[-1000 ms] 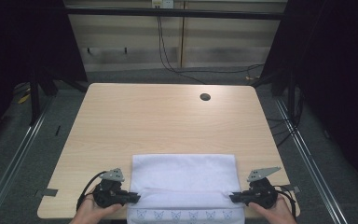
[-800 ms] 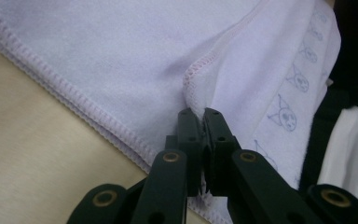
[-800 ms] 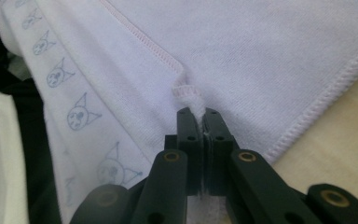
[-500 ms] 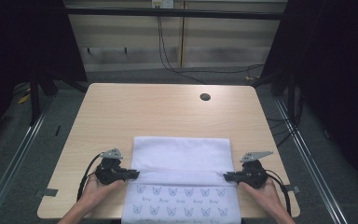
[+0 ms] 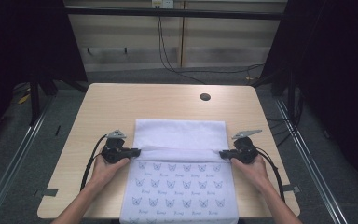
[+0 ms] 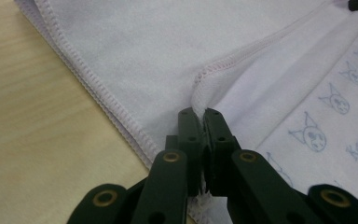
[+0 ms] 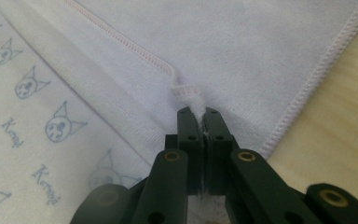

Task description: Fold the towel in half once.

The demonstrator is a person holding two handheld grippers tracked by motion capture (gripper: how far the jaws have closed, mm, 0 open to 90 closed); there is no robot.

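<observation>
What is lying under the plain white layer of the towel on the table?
Under the plain layer lies more of the same towel; its stacked hems show at the side. How many layers, and the table beneath, are covered.

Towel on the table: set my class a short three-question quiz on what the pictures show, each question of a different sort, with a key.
1. True or false: the left gripper and the right gripper each pinch an edge of the towel.
2. Which part of the towel shows the blue cat-face print?
A. the part nearer the person
B. the part farther from the person
C. neither part
3. Fill in: near the far edge of the table, beyond the towel, lies a small dark round ____.

Key
1. True: in each gripper view the black jaws are closed on a stitched hem.
2. A
3. Hole; whether it is a hole or a cap cannot be told.
</observation>
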